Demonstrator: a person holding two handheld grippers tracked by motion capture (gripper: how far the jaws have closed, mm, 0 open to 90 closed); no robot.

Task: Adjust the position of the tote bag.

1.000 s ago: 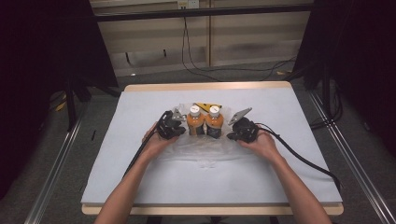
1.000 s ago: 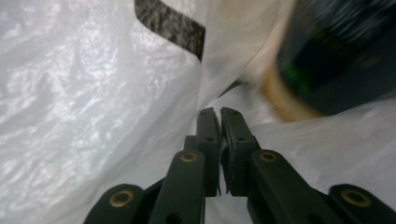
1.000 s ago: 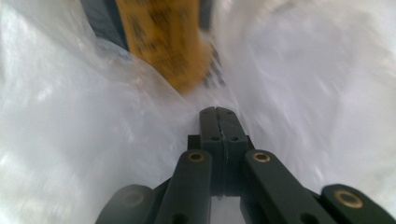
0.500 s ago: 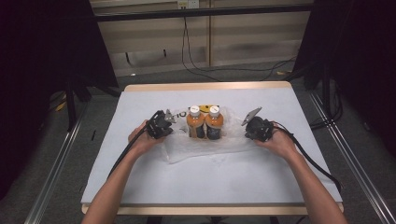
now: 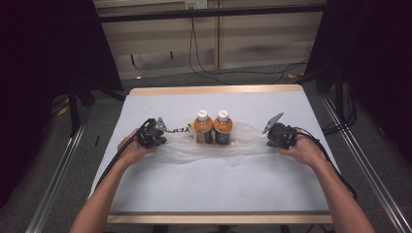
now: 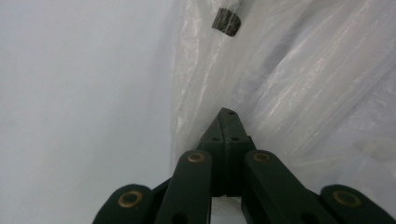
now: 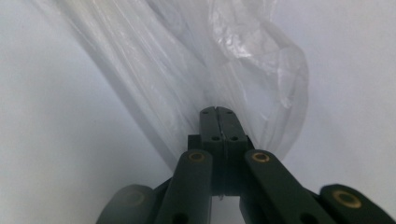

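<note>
A: Where does the job stand?

B: Two orange-filled, white-capped plastic bottles [image 5: 214,128] stand upright side by side at the worktop's [image 5: 204,184] centre, on the clear, crinkled plastic bag [image 5: 243,141]. The left tool [image 5: 156,130], at nine o'clock of them, is clamped shut on the bag's film; the right tool [image 5: 273,130], at three o'clock, likewise.

A: What's left?

B: I judge the bag stretched wide; drawing it up around the bottles remains.

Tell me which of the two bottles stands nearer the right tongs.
The right-hand bottle, white cap, orange drink. It stands on the side of the right tongs; its twin touches it on the far side, toward the left tongs.
</note>
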